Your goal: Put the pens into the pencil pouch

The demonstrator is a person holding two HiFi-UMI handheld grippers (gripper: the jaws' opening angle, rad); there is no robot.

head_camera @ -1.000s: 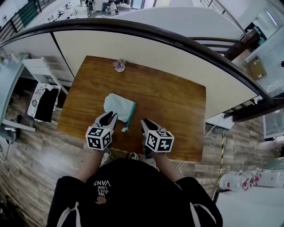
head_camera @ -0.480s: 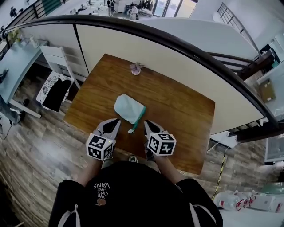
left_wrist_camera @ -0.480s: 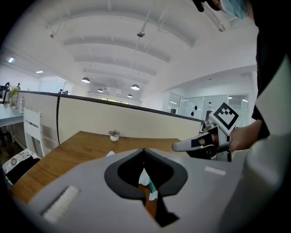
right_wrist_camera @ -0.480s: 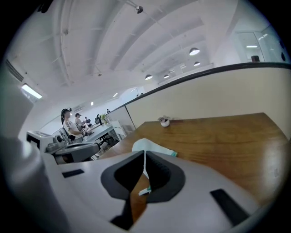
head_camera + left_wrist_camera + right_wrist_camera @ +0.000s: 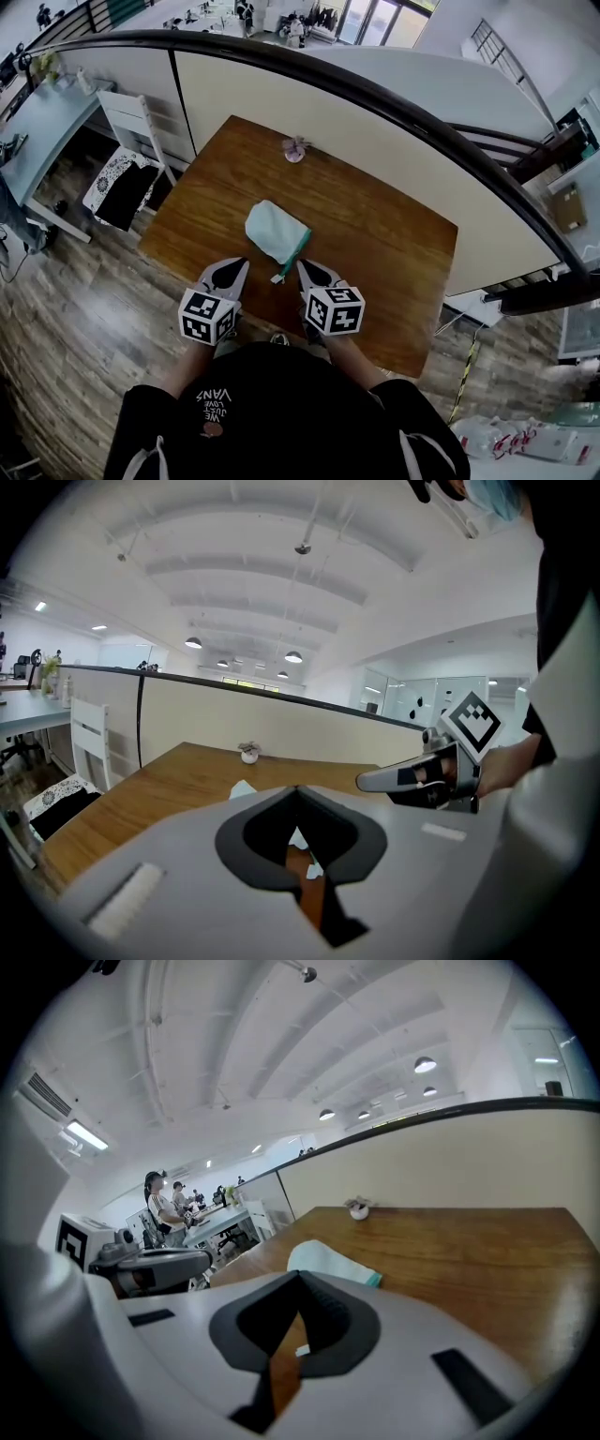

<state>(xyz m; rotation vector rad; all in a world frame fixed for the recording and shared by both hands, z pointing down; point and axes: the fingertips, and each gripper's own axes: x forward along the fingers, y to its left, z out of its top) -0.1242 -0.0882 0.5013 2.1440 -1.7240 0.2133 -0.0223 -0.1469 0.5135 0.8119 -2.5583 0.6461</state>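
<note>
Pouch [image 5: 276, 232] lies on table [image 5: 389, 234]; no pens visible outside it. Left gripper [image 5: 240, 265] and right gripper [image 5: 303, 267] are closed, empty. Task judged likely complete.

1 pale mint pencil pouch [image 5: 274, 231], teal zip along its right edge, lying flat mid wooden table [image 5: 375, 225].
</note>
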